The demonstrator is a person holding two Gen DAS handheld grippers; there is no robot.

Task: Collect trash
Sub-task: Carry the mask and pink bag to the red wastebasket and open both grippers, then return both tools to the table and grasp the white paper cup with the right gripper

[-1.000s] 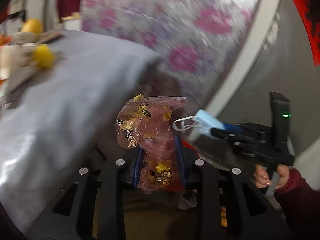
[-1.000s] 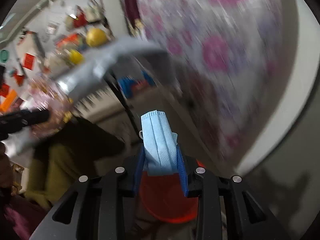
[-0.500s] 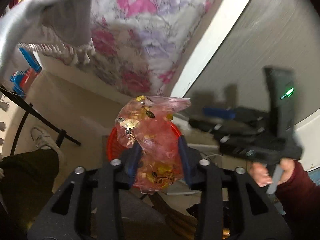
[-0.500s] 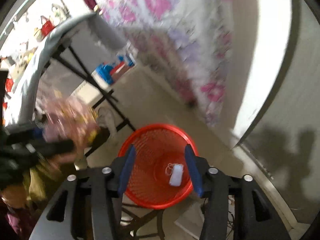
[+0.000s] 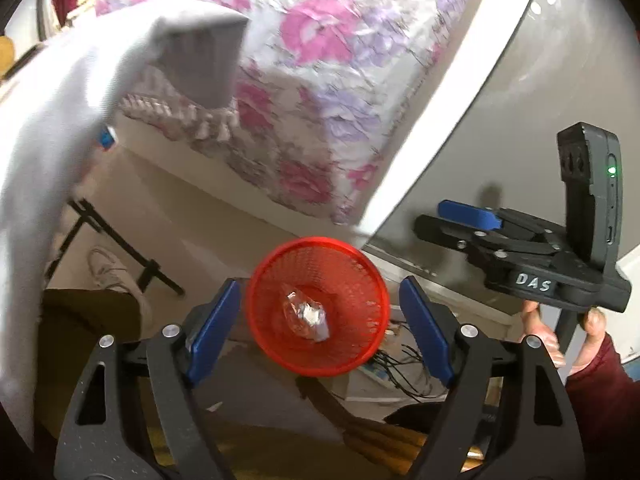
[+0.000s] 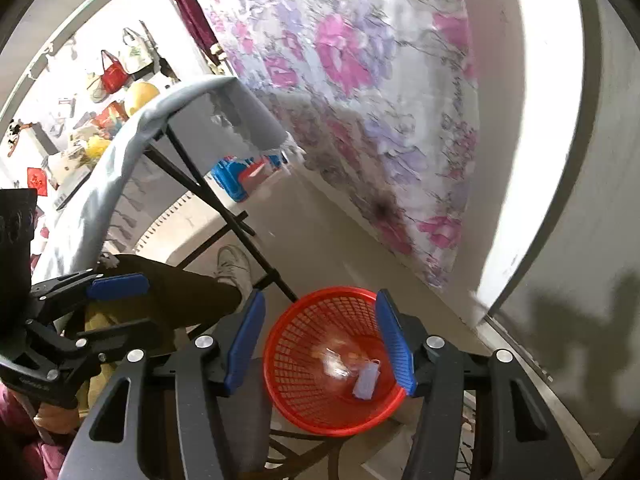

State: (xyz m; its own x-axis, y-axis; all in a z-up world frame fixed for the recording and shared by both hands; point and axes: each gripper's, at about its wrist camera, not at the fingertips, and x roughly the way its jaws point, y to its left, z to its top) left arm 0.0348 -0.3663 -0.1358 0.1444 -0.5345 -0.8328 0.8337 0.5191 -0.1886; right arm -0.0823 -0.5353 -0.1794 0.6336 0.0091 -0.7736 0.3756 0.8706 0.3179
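Note:
A red mesh basket point(image 5: 352, 280) stands on the floor below both grippers; it also shows in the right wrist view point(image 6: 296, 364). A crumpled clear pinkish wrapper point(image 5: 306, 316) lies inside it, seen blurred in the right wrist view point(image 6: 336, 360), with the blue face mask point(image 6: 366, 384) beside it. My left gripper point(image 5: 320, 320) is open and empty above the basket. My right gripper point(image 6: 320, 344) is open and empty above it too. The right gripper shows at the right of the left wrist view point(image 5: 468, 224); the left gripper shows at the left of the right wrist view point(image 6: 116, 304).
A table with a grey fringed cloth point(image 6: 132, 152) stands at the left on black folding legs point(image 6: 224, 216). A floral curtain point(image 6: 360, 80) hangs behind. A grey wall panel point(image 5: 500, 120) is at the right. The person's leg and white shoe point(image 6: 232, 264) are near the basket. Loose cables point(image 5: 400, 364) lie beside it.
My left gripper has opened and dropped the wrapper into the basket. My right gripper dropped the mask into it earlier and stays open. Both hover over the basket.

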